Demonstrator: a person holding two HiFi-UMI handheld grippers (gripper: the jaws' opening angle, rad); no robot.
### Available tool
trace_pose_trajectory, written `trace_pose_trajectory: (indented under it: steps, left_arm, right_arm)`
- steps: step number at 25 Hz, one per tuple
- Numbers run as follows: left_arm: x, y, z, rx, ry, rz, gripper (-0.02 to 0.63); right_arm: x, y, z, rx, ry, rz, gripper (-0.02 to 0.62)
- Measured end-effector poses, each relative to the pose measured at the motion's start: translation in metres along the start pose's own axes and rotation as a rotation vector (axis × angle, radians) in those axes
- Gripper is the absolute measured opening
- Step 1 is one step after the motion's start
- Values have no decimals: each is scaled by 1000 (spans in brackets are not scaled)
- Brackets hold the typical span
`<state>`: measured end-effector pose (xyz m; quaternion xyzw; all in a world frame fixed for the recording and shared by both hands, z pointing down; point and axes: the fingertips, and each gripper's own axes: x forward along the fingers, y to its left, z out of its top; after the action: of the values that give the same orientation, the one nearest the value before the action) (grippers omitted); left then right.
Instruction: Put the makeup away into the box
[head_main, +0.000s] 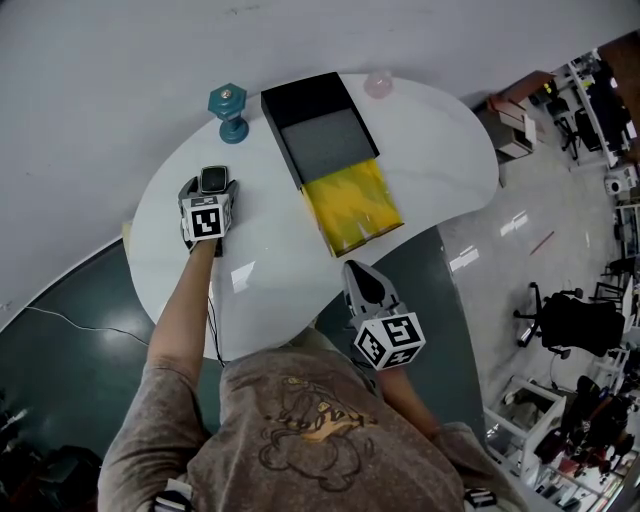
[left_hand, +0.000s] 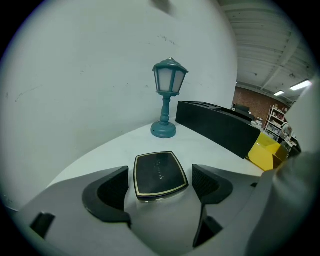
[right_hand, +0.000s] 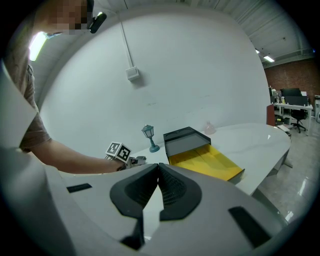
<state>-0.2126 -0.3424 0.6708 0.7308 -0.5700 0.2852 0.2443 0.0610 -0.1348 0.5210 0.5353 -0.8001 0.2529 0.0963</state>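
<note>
A black makeup compact (left_hand: 159, 172) with a gold rim lies flat on the white table (head_main: 270, 270). My left gripper (left_hand: 160, 174) stands open around it, with a thin gap on each side of the case. In the head view the compact (head_main: 213, 178) shows between that gripper's (head_main: 211, 190) fingers, at the table's left. The box (head_main: 318, 128) is black with a grey inside, and a yellow tray (head_main: 352, 205) is pulled out toward me. My right gripper (right_hand: 159, 167) is shut with nothing in it, held off the table's near edge (head_main: 358, 275), apart from the box.
A teal lantern (head_main: 230, 108) stands at the back left, beyond the compact (left_hand: 169, 97). A small pink thing (head_main: 380, 84) sits behind the box. The floor drops away right of the table, with office chairs (head_main: 570, 320) and shelves further off.
</note>
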Motion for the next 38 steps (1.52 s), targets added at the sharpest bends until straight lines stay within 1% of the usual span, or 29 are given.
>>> trace_pose_trajectory:
  steps: [7,10,14,17,22,25,29,38]
  left_arm:
    - [7,0,-1,33,2,-1,414]
    - [5,0,-1,28,14,-3,407]
    - [3,-3,0,28,15,-18,384]
    - [2,-3,-2,34,24,-22,348]
    - [2,-3,-4,29,20,-20,341]
    - [-3,-3,-3,16,4,-16,339]
    - [-13,-7,2,27,-21,-17,337]
    - [-45,-29,24,51,-99,-71,337]
  right_arm:
    - [-2,0,-2,-2,2,-3,3]
    - [-5,-1,-2,-2,0,-6,3]
    - [-10,-4,-3,2,2,-14,3]
    - [-13,-6,-4,4,1,-19,3]
    - [-17,-10,-5,6,-4,-24,3]
    - [-21,-13,-6,9,-7,-30,3]
    - [-26,-15,-5,11,-12,-32,3]
    - [-29,-15,-4,10,-26,-11,3]
